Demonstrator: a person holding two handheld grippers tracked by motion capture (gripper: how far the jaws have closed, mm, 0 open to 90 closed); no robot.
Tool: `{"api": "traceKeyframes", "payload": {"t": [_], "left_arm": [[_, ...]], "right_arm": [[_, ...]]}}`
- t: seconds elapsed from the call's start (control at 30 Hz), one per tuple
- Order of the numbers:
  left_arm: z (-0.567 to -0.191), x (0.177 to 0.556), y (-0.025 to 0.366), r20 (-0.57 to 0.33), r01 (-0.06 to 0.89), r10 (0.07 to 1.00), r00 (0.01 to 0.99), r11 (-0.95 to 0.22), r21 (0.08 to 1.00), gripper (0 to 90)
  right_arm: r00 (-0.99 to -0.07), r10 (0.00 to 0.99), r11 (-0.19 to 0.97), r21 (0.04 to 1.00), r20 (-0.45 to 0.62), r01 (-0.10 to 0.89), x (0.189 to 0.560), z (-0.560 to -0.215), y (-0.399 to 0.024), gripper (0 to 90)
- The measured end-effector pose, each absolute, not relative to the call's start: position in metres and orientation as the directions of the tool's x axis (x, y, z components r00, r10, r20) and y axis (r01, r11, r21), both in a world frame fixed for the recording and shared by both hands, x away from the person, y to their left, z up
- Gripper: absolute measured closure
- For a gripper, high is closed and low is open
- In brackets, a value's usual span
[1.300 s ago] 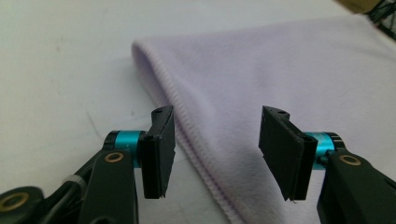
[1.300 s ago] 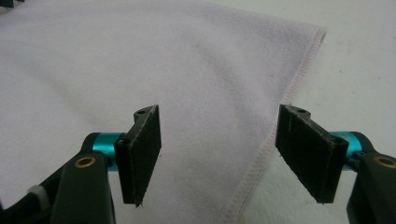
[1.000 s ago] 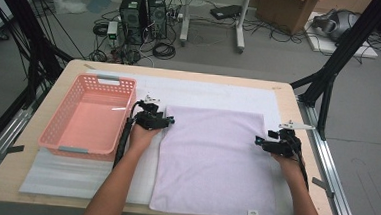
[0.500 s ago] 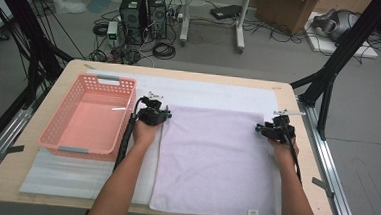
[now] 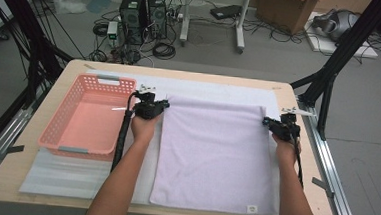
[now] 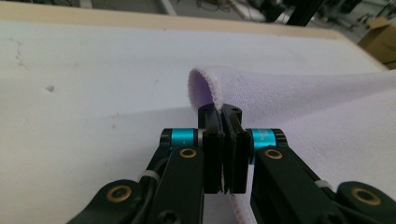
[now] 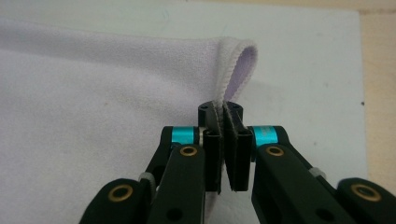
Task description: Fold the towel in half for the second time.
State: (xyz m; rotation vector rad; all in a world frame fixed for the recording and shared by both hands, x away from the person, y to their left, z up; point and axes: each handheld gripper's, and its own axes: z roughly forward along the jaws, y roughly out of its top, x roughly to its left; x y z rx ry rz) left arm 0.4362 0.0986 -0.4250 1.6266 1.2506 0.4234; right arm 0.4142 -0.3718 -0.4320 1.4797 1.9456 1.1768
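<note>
Desk (image 5: 293,204) is covered by a white mat (image 5: 214,89); a pink basket (image 5: 85,118) sits at the left, empty as far as can be seen. A lilac towel (image 5: 213,154) is spread flat on the mat, right of the basket, near edge at the desk's front, small label at the near right corner.

Far left corner of the towel is pinched by the left gripper (image 6: 223,122); its fingers (image 6: 212,140) are clamped tight on the hem, with the corner curled up above them. Far right corner is pinched likewise by the right gripper (image 7: 224,122), fingers (image 7: 239,144) closed on the stitched edge. On both sides the fingers have just been closing, cloth between them.

Progress, judged: the grasp stage looks done, both far corners secured. The towel is not yet lifted or folded; most of it is lying flat. Left, presumably: far edge to be brought toward the near edge, further folds made, and perhaps the folded towel placed in the basket.
</note>
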Motion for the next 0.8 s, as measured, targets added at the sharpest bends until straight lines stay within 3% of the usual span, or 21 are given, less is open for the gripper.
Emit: {"api": "traceKeyframes", "payload": {"t": [0.4,0.8], "left_arm": [[-0.404,0.415,0.104,-0.254,0.524,0.831,0.495,-0.052,0.85,87.0],[-0.399,0.363,0.113,-0.242,0.488,0.798,0.552,-0.074,0.869,87.0]], "right_arm": [[-0.419,0.894,0.095,0.846,0.16,0.525,0.389,-0.409,-0.377,86.7],[-0.481,0.867,0.152,0.852,0.129,0.502,0.336,-0.4,-0.379,86.6]]}}
